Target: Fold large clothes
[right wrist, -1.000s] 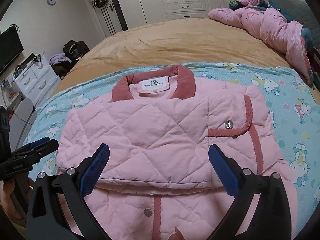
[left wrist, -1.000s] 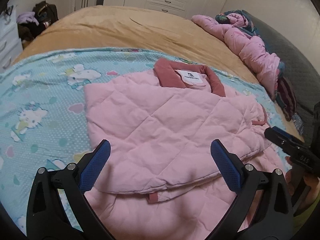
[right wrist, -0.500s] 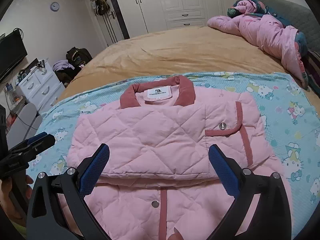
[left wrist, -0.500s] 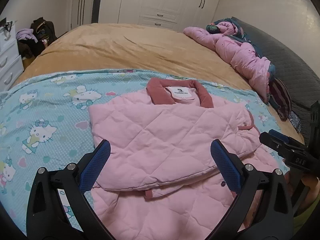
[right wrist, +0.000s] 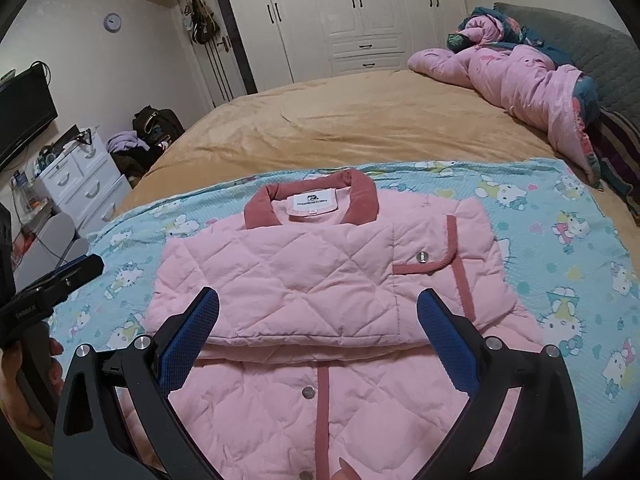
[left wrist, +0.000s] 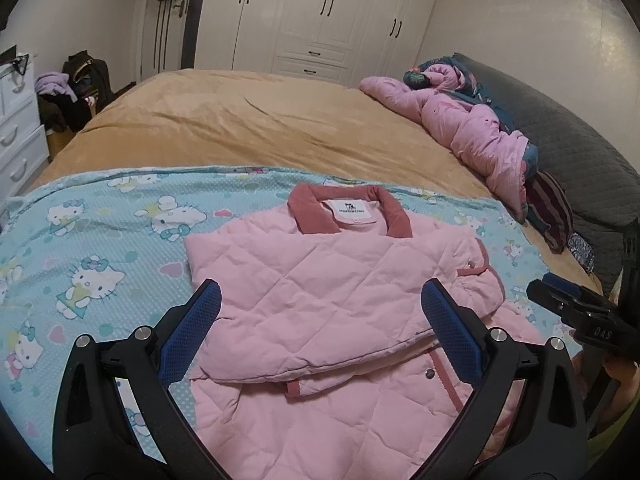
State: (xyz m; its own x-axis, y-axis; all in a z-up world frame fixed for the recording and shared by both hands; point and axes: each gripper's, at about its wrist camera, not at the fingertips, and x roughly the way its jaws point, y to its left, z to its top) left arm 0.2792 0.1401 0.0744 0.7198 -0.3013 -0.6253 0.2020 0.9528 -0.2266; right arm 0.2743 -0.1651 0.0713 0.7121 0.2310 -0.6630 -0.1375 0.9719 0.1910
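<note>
Left of the pink jacket (right wrist: 320,280), over the cartoon-print sheet (left wrist: 80,240), we hold our left gripper (left wrist: 322,334) spread wide and empty; right of it our right gripper (right wrist: 318,336) gapes too, gripping nothing. Since a second ago we have drawn both back, so more jacket shows below the sleeves folded across its chest. The bottom half likely folds next.

Dim, warm indoor light; soft shadows, no glare. Strong fisheye bending and black corners; slightly soft focus throughout.
</note>
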